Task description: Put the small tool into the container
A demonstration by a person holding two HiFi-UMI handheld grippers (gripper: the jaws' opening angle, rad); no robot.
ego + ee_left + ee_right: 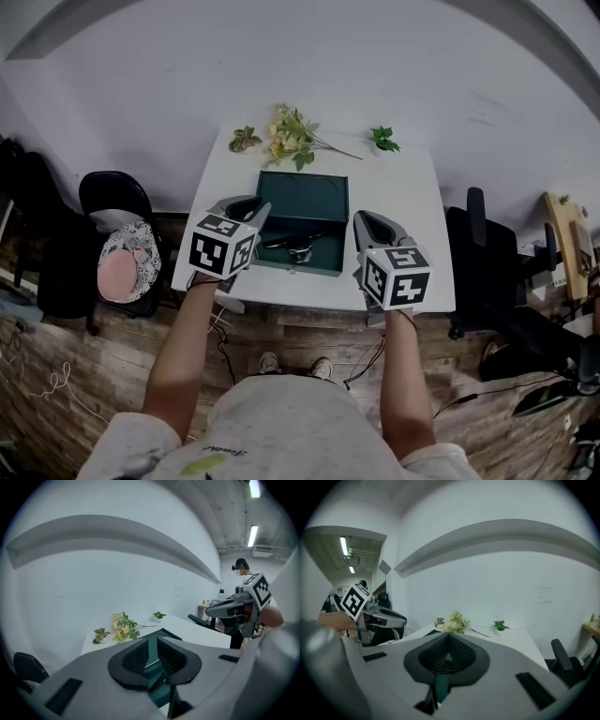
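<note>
The small silvery metal tool (300, 249) lay inside the open dark-green metal container (305, 192), near its 6 o'clock wall, so I judged the job done. My left gripper (151, 643) had its jaws partly apart on nothing. My right gripper (449, 637) was closed and empty. The white table (412, 216) bore yellow flowers (292, 136) at 12 o'clock. A black chair (112, 197) stood at 9 o'clock on wooden floor (309, 328).

White wall (375, 66), wood-plank floor (84, 394). White table (412, 187) against the wall, black chair (112, 192) at its left, black office chair (487, 248) at its right. Ceiling tube lights (253, 535) on.
</note>
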